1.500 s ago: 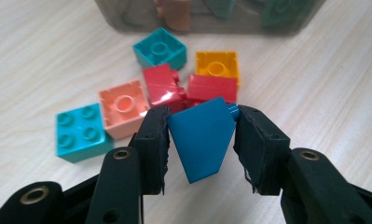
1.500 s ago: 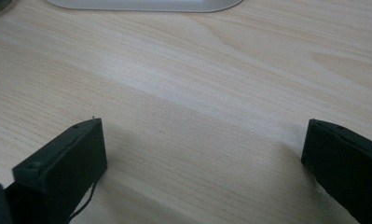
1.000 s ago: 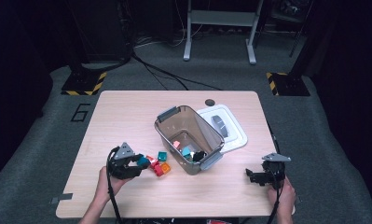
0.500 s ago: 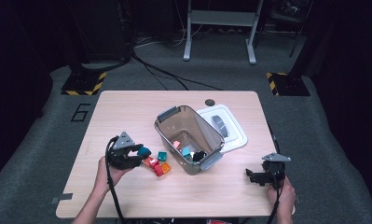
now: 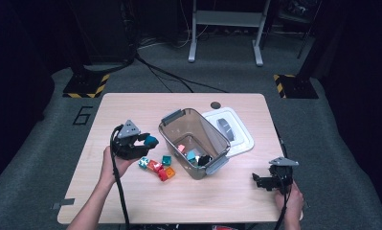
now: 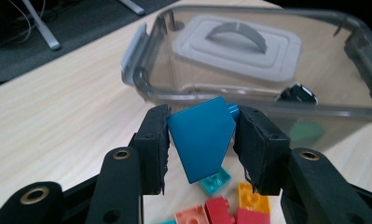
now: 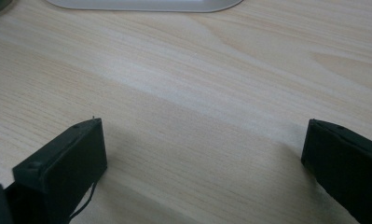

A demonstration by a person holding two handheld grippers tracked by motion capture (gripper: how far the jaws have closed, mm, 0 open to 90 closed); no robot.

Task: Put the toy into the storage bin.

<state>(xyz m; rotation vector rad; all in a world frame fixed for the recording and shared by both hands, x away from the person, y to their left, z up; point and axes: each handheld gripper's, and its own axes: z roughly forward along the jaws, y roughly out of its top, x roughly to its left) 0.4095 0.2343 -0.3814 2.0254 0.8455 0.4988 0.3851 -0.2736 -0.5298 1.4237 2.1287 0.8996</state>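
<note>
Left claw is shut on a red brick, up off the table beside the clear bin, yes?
Not quite: the brick is blue, not red, as the left gripper view shows. The rest holds: the left claw is shut on it, up off the table beside the clear bin.

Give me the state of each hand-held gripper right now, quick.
Left hand-held gripper: shut on the blue brick, lifted off the table beside the clear bin.
Right hand-held gripper: open, nothing between its jaws.
</note>
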